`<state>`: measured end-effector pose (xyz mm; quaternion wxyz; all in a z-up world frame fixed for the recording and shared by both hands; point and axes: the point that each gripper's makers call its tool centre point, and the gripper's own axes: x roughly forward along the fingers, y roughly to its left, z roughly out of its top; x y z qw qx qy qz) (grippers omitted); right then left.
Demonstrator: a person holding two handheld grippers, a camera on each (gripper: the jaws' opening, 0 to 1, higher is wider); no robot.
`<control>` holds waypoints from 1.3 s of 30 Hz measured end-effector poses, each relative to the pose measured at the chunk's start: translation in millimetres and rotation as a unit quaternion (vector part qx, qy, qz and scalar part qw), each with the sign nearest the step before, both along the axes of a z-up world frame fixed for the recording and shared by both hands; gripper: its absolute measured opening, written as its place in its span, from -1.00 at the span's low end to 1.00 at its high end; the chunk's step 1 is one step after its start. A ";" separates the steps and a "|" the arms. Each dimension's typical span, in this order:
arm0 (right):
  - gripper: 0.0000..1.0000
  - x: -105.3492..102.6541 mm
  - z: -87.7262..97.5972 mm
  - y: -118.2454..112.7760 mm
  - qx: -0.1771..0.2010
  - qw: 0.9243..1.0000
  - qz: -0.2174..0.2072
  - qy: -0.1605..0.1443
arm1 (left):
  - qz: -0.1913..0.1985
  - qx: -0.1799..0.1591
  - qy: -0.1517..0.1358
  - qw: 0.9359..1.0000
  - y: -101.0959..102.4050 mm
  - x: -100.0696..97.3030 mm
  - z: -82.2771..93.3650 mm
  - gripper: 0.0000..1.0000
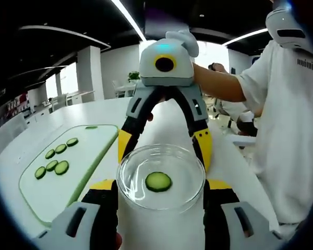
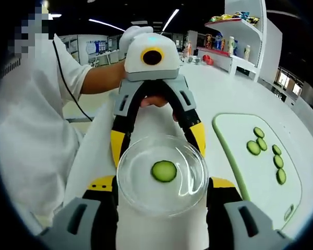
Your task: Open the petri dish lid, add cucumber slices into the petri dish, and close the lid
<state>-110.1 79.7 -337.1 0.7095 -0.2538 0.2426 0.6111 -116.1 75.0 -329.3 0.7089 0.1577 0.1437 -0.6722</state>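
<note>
Between the spread fingers of both grippers sits the petri dish (image 1: 161, 178), a clear glass round resting on the white table (image 1: 167, 122). One cucumber slice (image 1: 158, 182) lies flat inside it, near the centre. Whether a lid covers the dish cannot be told.

Left gripper (image 1: 161, 185): fingers spread wide, yellow-tipped pads just beside the near rim of the dish on either side; contact with the glass cannot be confirmed. Nothing is pinched.

Right gripper (image 2: 161, 182): fingers likewise spread wide, flanking the dish from the opposite side, yellow pads close against the rim; it holds nothing that can be confirmed.

The two grippers face each other across the dish, each one's fingers framing it.

Beyond the left gripper's left finger lies a green-edged cutting board (image 1: 73, 172) carrying five more cucumber slices (image 1: 56, 159), well apart from the dish. A person in a white shirt (image 1: 292, 130) stands beside the table.
</note>
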 end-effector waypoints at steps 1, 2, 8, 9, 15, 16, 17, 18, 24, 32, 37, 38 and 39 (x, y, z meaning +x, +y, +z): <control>0.35 0.0 -0.3 -0.1 0.001 1.000 0.000 0.002 | 0.000 -0.001 0.001 1.000 0.0 0.0 -0.1 0.32; 0.35 0.0 -0.4 -0.2 0.003 1.000 -0.001 0.004 | 0.000 -0.003 0.004 1.000 -0.1 0.2 -0.5 0.32; 0.36 0.0 -0.8 -0.6 0.016 1.000 0.001 0.007 | 0.001 -0.010 0.010 1.000 -0.2 0.6 -0.9 0.32; 0.36 0.2 -1.1 -0.7 0.020 1.000 0.000 0.008 | 0.001 -0.011 0.011 1.000 -0.2 0.7 -1.1 0.32; 0.39 -0.1 -5.1 0.2 0.031 0.999 -0.003 0.012 | 0.001 -0.010 0.014 1.000 0.0 0.8 -2.3 0.32; 0.40 0.5 -4.6 0.8 0.033 0.999 -0.001 0.008 | 0.000 -0.006 0.014 1.000 0.5 0.8 -4.2 0.32; 0.40 0.5 -4.3 0.8 0.034 0.999 -0.002 0.008 | 0.000 -0.006 0.015 1.000 0.7 0.7 -4.1 0.33; 0.40 0.6 -4.1 0.7 0.034 0.999 -0.003 0.008 | 0.000 -0.006 0.015 1.000 0.8 0.5 -4.0 0.34; 0.48 1.3 4.6 -0.3 0.054 0.998 -0.011 0.009 | 0.001 -0.020 0.017 1.000 1.8 -0.3 3.9 0.42; 0.51 3.1 24.4 -2.0 0.092 0.995 -0.026 -0.005 | 0.004 -0.039 0.009 0.999 4.3 -2.4 19.3 0.45; 0.53 5.6 31.5 -4.8 0.108 0.993 -0.035 -0.014 | 0.013 -0.050 -0.003 0.999 5.6 -1.1 30.4 0.47; 0.52 6.7 34.5 -4.7 0.115 0.992 -0.039 -0.017 | 0.015 -0.053 -0.007 0.998 6.6 -0.8 32.3 0.47; 0.52 7.4 36.7 -4.9 0.119 0.992 -0.042 -0.021 | 0.018 -0.054 -0.009 0.998 7.2 -0.3 33.5 0.47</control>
